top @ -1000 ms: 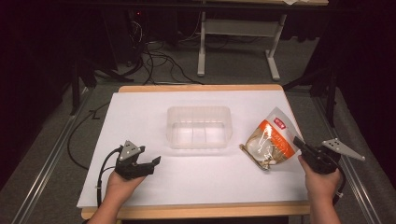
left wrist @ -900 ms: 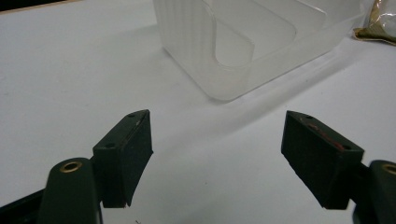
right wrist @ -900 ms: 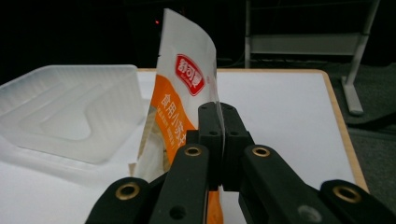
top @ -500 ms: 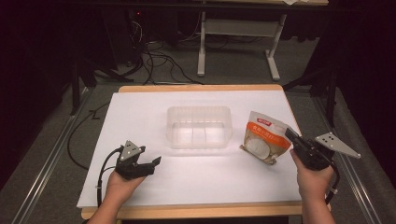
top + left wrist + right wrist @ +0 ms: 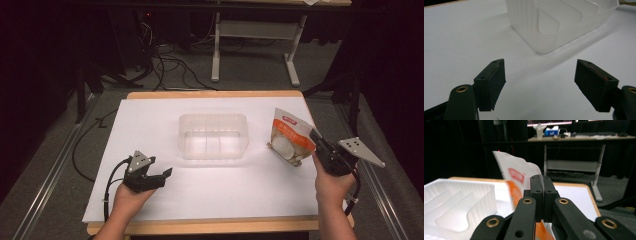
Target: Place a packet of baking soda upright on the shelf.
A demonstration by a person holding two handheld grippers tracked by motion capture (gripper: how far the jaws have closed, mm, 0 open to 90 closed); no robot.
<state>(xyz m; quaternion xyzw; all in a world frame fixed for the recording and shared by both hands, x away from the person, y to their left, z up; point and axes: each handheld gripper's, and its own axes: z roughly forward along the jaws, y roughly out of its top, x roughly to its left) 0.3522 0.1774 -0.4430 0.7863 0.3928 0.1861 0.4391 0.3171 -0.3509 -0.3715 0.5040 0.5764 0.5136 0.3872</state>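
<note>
High view: right tool (image 5: 316,138) raised off the white counter (image 5: 150,130) at its right edge, jaws pinched on one edge of an orange-and-white snack pouch (image 5: 288,137). Pouch tilted, lifted clear of the surface, to the right of a clear plastic tray (image 5: 214,136) and apart from it. Tray at mid-counter, ribbed inside. Left tool (image 5: 161,176) low at the near left, held in a hand (image 5: 127,200), jaws spread, nothing between them, well apart from the tray.

Left gripper view: two black jaws wide apart over bare white counter (image 5: 461,45). Corner of the clear tray (image 5: 544,37) ahead, translucent wall with a curved inner divider, not touched.

Right gripper view: jaws pressed together on the pouch (image 5: 515,173), its white upper part with a red label rising left of the jaw tips, orange band lower down. Tray (image 5: 456,202) at lower left, beside and below the pouch. Dark room and a desk (image 5: 579,138) in the background.
</note>
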